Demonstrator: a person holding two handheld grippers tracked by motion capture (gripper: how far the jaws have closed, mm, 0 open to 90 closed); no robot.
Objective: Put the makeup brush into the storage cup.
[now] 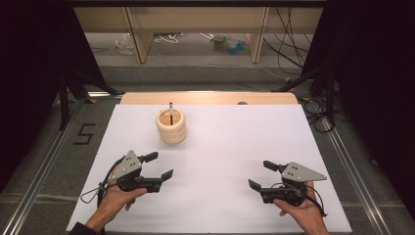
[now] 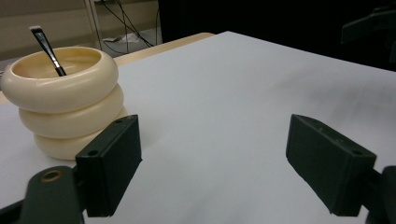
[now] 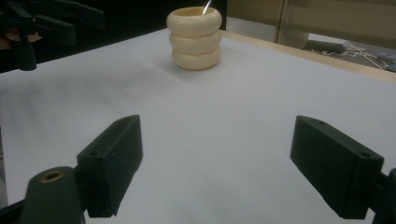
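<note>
A cream ribbed holder made of three stacked rings stands upright at the back left of the white table top. A thin dark-handled brush leans inside it, its tip poking above the rim. My left gripper rests open near the front left, a hand's length in front of the holder, where the brush slants to the upper left. My right gripper is open at the front right with nothing between its jaws. From there the holder stands far off.
A bare wooden strip runs along the table's far edge. Black curtains hang at both sides. Cables and clutter lie on the floor beyond. A metal rail runs beside the right edge, and a "5" mark is on the floor at left.
</note>
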